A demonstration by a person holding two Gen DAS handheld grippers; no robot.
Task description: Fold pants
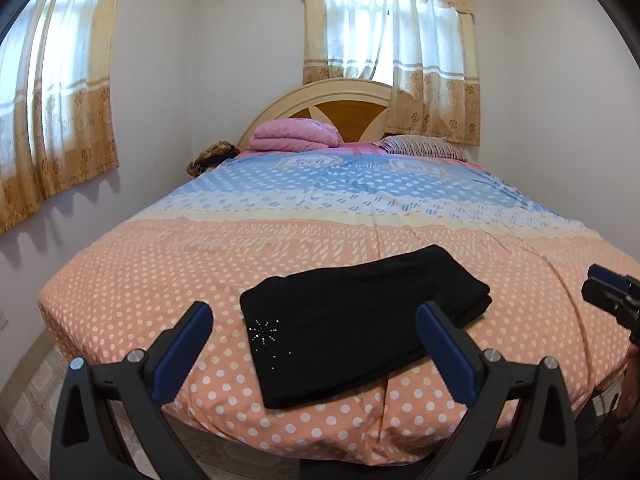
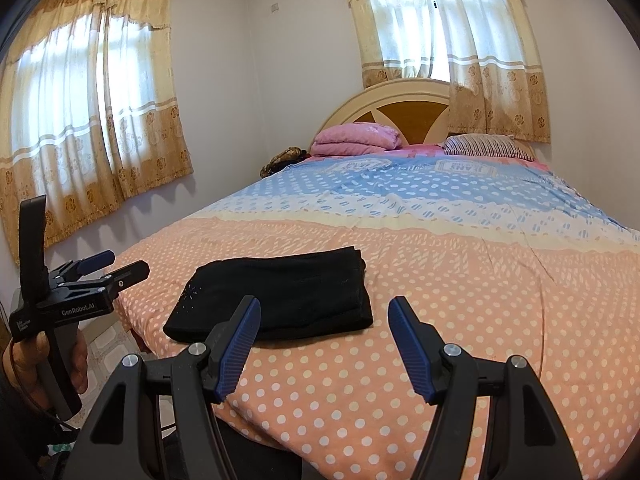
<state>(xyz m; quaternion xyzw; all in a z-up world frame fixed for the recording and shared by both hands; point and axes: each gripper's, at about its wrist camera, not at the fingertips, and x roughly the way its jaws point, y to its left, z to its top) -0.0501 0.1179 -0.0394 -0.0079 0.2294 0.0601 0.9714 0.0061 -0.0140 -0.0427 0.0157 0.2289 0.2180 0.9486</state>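
Near the bed's (image 1: 120, 280) foot edge, folded black pants (image 1: 360, 312), just beyond left gripper (image 1: 316, 320) and right gripper (image 2: 324, 320), both spread apart, empty.

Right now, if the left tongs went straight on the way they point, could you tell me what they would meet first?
Probably the folded black pants on the bed: they lie straight ahead between the open left tongs, though depth is hard to judge.

R tool (image 1: 612, 296) cut off by frame edge; bed's (image 1: 120, 280) near foot hidden behind tools.
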